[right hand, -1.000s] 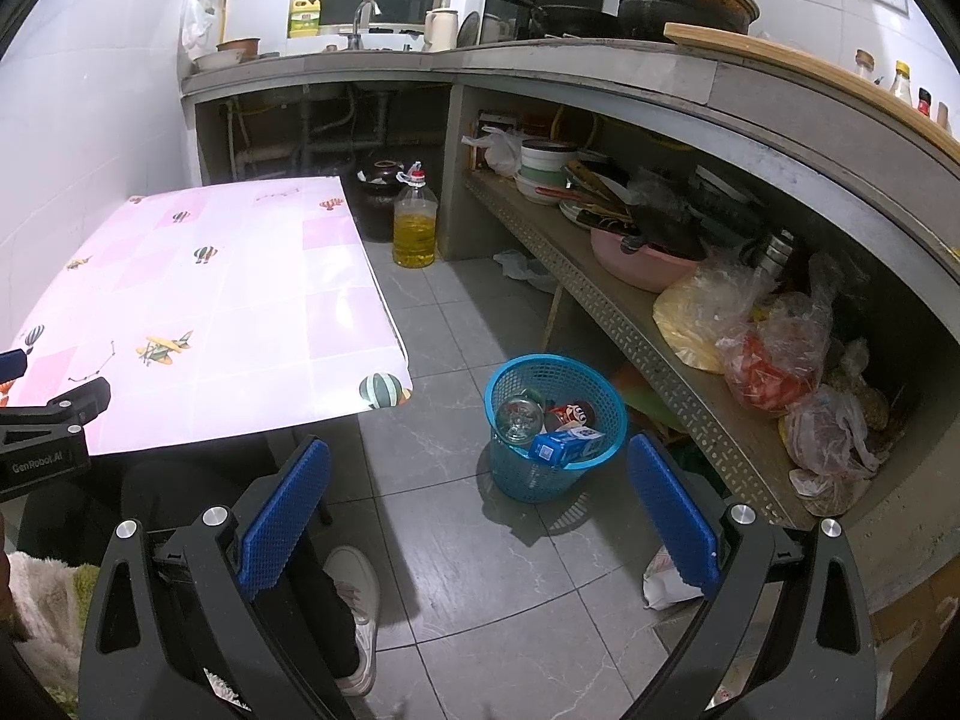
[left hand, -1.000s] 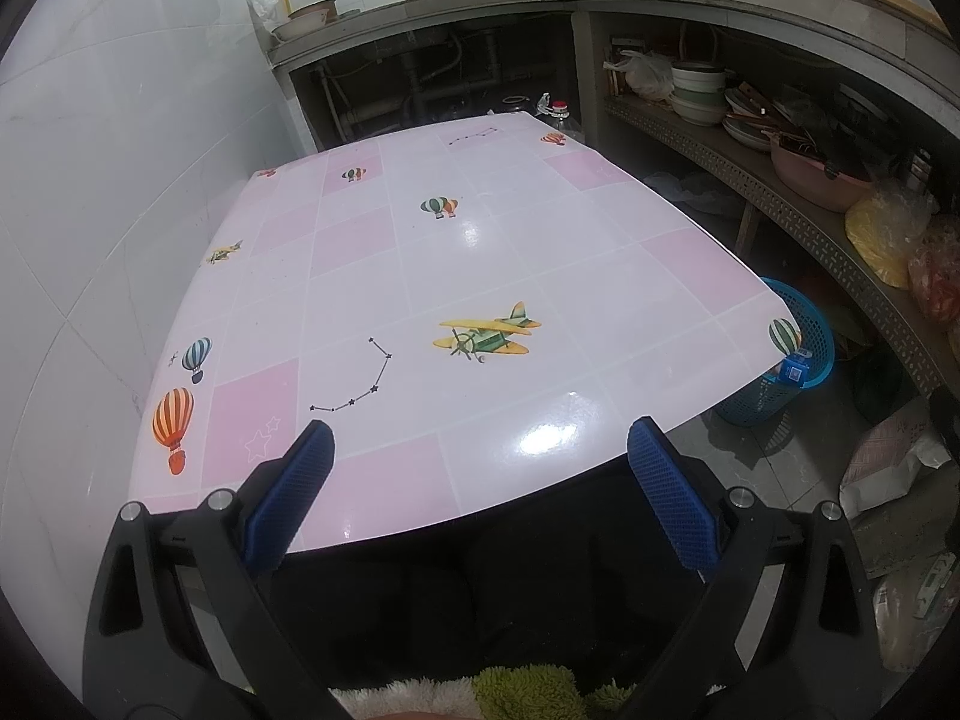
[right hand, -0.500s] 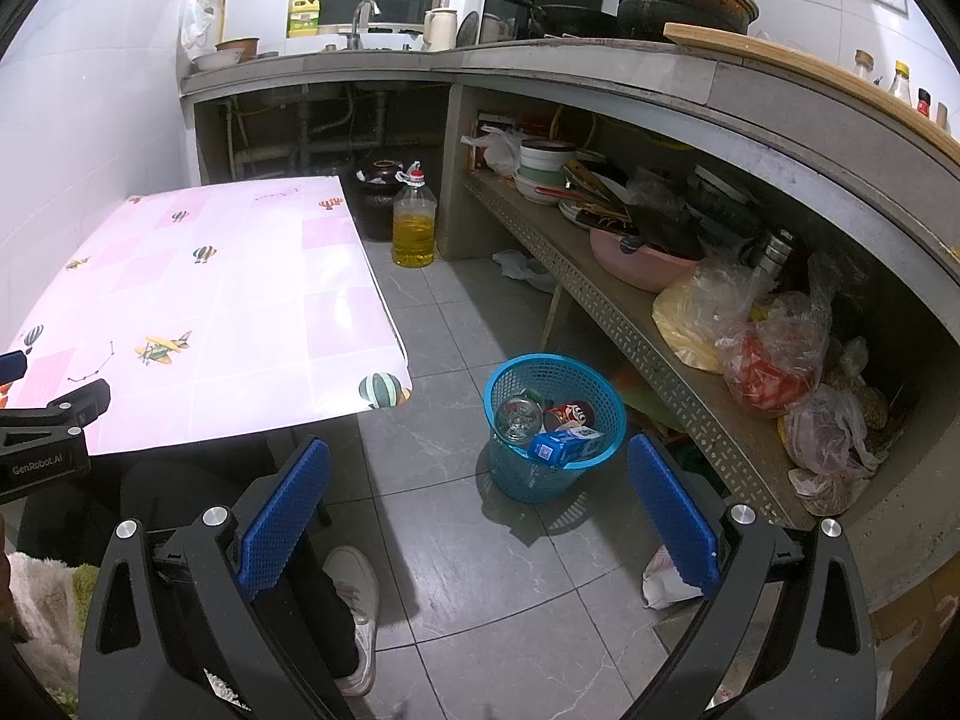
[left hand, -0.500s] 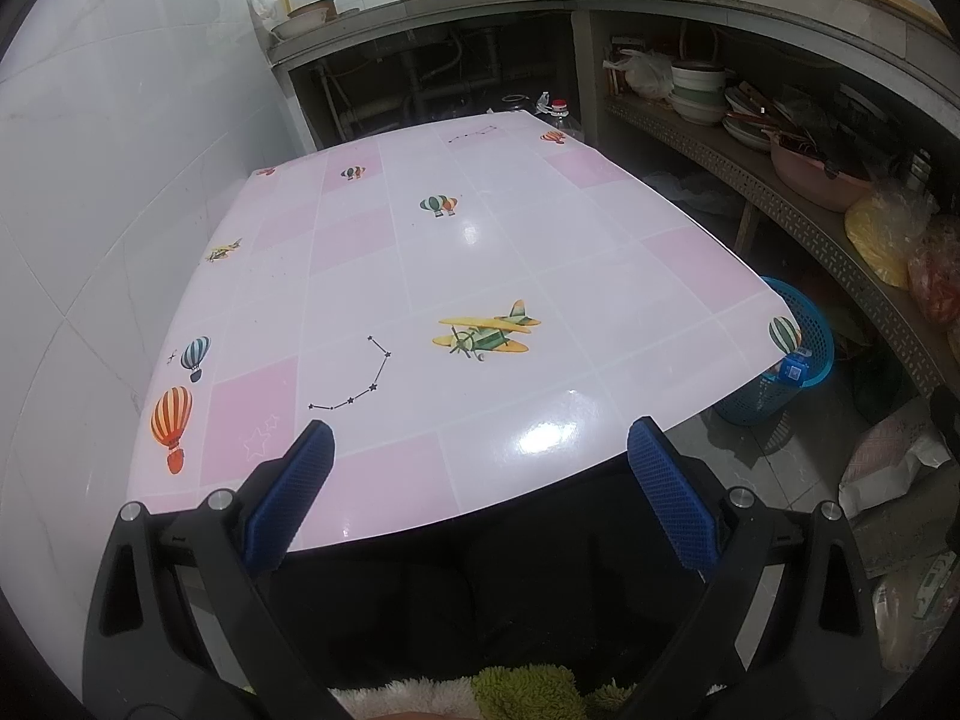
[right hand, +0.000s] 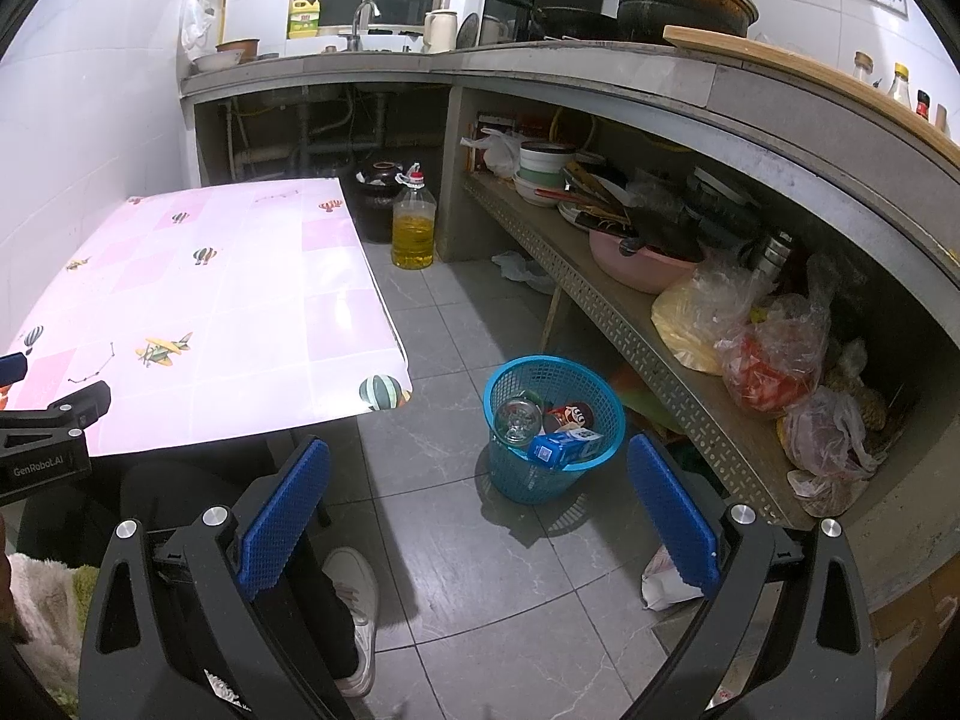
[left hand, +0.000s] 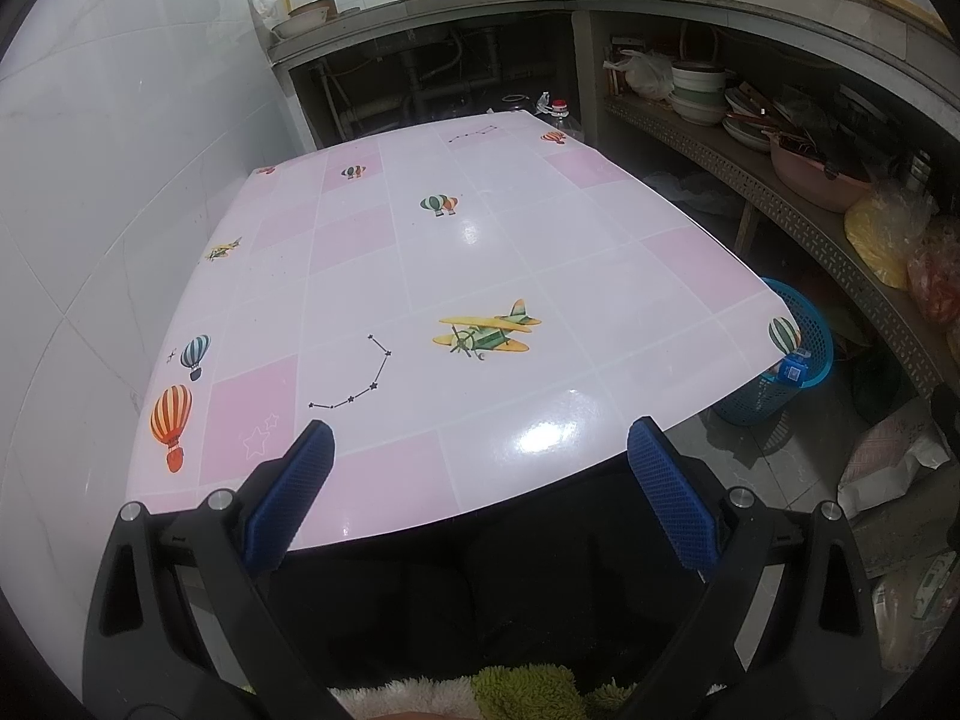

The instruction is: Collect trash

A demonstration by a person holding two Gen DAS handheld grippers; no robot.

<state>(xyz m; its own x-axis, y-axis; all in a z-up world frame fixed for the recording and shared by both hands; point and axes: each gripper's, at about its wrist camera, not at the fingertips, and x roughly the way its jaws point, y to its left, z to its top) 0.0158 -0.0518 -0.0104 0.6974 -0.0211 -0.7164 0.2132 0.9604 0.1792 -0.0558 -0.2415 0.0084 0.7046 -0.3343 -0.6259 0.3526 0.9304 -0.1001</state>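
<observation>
Where table edge [left hand: 708,408] intervenes, blue basket [left hand: 804,354] half-hidden.

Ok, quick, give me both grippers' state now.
Left gripper: open, holding nothing, over the table's near edge.
Right gripper: open, empty, above the floor.

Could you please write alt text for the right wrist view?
The open right gripper hangs empty above a grey tiled floor, facing a blue plastic mesh basket holding a glass jar, a blue carton and a wrapper. A pink table stands left.
</observation>
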